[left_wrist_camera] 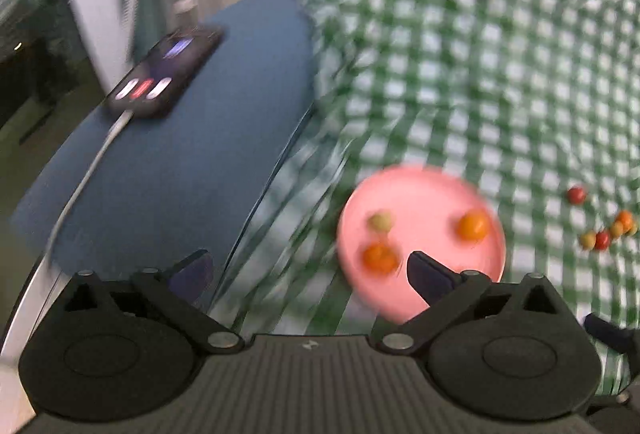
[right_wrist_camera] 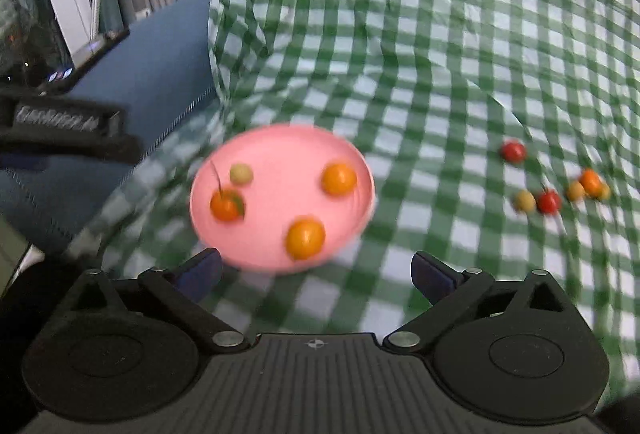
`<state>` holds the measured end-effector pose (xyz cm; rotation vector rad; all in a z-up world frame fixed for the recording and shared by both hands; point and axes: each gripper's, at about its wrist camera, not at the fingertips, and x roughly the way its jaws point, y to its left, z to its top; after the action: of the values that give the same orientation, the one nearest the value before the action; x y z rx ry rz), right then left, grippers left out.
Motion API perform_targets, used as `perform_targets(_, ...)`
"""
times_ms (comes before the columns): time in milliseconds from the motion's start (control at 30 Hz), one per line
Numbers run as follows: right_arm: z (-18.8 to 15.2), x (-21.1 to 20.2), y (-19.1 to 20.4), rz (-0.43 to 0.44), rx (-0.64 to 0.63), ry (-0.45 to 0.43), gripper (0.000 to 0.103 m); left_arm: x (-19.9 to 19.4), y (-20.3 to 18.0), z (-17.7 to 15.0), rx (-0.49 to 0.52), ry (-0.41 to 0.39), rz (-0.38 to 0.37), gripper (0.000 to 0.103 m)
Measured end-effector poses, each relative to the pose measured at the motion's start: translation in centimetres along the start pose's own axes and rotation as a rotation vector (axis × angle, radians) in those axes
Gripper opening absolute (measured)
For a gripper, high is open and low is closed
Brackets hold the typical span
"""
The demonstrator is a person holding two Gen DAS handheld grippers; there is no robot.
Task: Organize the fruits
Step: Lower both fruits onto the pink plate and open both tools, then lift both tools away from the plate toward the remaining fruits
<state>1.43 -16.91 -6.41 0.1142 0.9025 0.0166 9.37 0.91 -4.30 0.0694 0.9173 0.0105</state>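
A pink plate [right_wrist_camera: 280, 158] lies on the green-checked cloth [right_wrist_camera: 440, 54]. It holds three orange fruits, one with a stem [right_wrist_camera: 227, 205], and a small pale green one [right_wrist_camera: 241, 174]. To the right, several loose fruits lie on the cloth: a lone red one [right_wrist_camera: 513, 151] and a cluster of red, orange and yellowish ones [right_wrist_camera: 549, 201]. My right gripper [right_wrist_camera: 316, 258] stands open just in front of the plate, with nothing between its fingers. My left gripper [left_wrist_camera: 308, 262] is open and empty too. Its right finger overlaps the near edge of the plate [left_wrist_camera: 420, 194]. Both views are blurred.
Left of the cloth is a blue cushion [left_wrist_camera: 180, 174] with a lit phone [left_wrist_camera: 164, 74] on a white cable [left_wrist_camera: 88, 170]. The black body of the other hand-held tool [right_wrist_camera: 68, 132] juts in at the left of the right wrist view. Curtains and a white frame stand behind.
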Motion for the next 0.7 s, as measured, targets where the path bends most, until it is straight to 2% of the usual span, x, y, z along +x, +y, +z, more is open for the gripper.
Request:
perform_targets(67, -0.8, -1.6, -0.3, -0.029, 0.013, -0.004, 0.101, -1.0, 0.4, -1.8, -0.005, 0.045, -0.014, 0.103)
perform_targets(200, -1.5, -5.3, -0.7, -0.032, 0.050, -0.094, 0.102, -2.6, 0.7, -4.2, 0.021, 0.052, 0.007, 0.103)
perform_targets(400, -2.6, -10.8, 0.2, 0.014, -0.004, -0.285, 0.102, -6.5, 0.0, -5.7, 0.059, -0.021, -0.005, 0.103)
perform_targets(700, -3.7, -15.4, 0.1, 0.001, 0.003, -0.394, 0.102, -11.0, -0.3, -7.0, 0.076, -0.116, -0.001, 0.103)
